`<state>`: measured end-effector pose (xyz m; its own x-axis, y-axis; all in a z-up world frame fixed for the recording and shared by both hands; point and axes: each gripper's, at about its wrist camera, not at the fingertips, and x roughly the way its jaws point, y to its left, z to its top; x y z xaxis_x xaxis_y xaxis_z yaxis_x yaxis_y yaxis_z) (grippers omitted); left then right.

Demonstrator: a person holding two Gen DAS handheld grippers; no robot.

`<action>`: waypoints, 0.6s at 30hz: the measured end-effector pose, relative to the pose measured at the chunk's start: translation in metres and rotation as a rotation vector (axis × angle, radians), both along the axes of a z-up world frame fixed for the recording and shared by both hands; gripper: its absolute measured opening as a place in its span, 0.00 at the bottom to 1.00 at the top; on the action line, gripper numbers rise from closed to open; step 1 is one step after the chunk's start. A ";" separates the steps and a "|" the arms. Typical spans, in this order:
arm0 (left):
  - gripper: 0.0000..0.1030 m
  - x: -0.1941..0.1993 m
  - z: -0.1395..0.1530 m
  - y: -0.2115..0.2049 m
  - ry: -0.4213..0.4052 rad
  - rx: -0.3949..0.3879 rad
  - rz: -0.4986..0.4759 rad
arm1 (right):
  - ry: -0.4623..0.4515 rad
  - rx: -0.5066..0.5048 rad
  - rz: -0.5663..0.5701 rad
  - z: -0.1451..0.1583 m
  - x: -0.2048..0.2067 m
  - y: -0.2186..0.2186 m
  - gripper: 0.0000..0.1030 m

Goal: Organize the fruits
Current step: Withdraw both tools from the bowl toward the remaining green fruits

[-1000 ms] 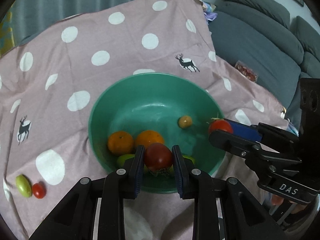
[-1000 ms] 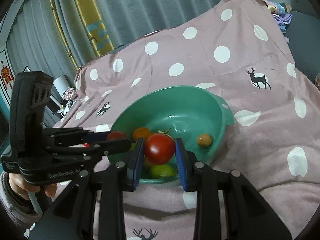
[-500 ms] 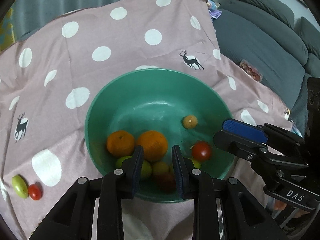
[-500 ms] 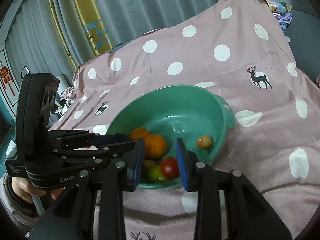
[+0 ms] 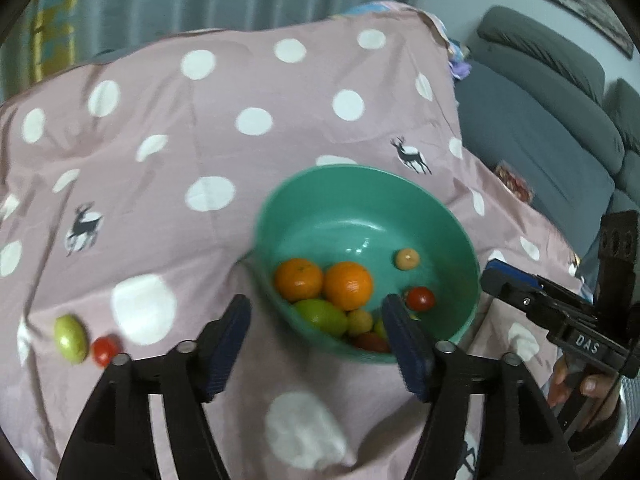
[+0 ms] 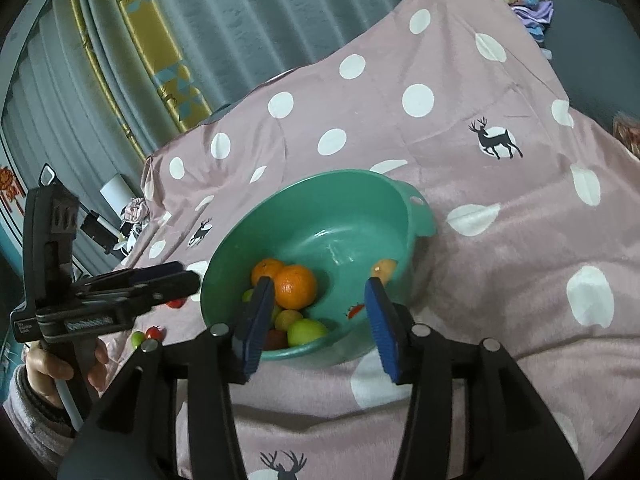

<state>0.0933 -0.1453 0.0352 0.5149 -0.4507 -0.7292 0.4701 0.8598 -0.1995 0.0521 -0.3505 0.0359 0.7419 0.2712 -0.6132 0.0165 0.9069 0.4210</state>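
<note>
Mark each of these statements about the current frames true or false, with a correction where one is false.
1. Two oranges lie in the green bowl. True.
2. The left gripper is clamped on a tomato. False: its jaws have just been opening and nothing is between them.
3. A green fruit and a small red tomato lie on the cloth outside the bowl. True.
4. The bowl is empty. False: it holds oranges, tomatoes and other small fruits.
5. The right gripper holds an orange. False: its jaws have just been opening, holding nothing, above the bowl's near rim.
</note>
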 end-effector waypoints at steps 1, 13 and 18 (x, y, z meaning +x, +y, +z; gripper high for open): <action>0.68 -0.005 0.001 0.010 -0.003 -0.004 0.013 | 0.000 0.004 0.000 0.000 -0.002 0.000 0.49; 0.70 -0.056 0.003 0.138 -0.017 -0.011 0.286 | -0.052 0.041 0.078 0.020 -0.020 0.022 0.64; 0.70 -0.078 -0.008 0.173 0.013 -0.001 0.356 | -0.042 0.028 0.148 0.026 -0.019 0.050 0.69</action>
